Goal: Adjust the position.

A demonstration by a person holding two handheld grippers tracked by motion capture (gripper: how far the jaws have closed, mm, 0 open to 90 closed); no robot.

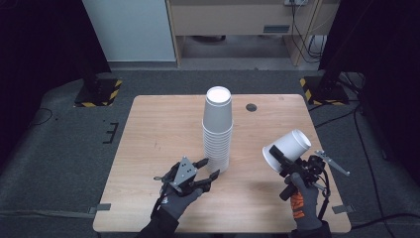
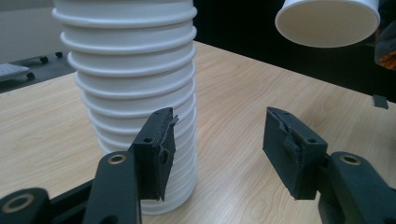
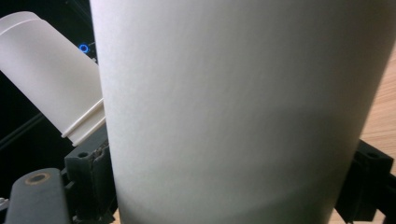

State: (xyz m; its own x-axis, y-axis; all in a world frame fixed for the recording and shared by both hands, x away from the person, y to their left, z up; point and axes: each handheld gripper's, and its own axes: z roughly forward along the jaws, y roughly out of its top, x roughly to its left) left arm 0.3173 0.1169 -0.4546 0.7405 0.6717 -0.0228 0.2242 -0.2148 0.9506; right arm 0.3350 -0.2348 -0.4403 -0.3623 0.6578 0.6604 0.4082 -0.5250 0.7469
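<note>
A tall stack of white paper cups (image 1: 218,130) stands upside down at the middle of the wooden table (image 1: 158,134). My left gripper (image 1: 209,167) is open low at the stack's base, on its near left side. In the left gripper view the stack (image 2: 130,79) rises just behind the left jaw, and nothing lies between the jaws of my left gripper (image 2: 219,126). My right gripper (image 1: 277,159) is shut on a single white cup (image 1: 287,148), held tilted above the table's right part. That cup (image 3: 243,107) sits between the jaws of my right gripper (image 3: 229,186), with the stack (image 3: 46,74) behind it.
A small dark round hole (image 1: 251,107) marks the table's far side. Bits of tape (image 1: 103,208) sit at the near corners. Two stands with yellow-black striped bases (image 1: 98,91) (image 1: 322,89) flank the far side. Cables run across the floor at right.
</note>
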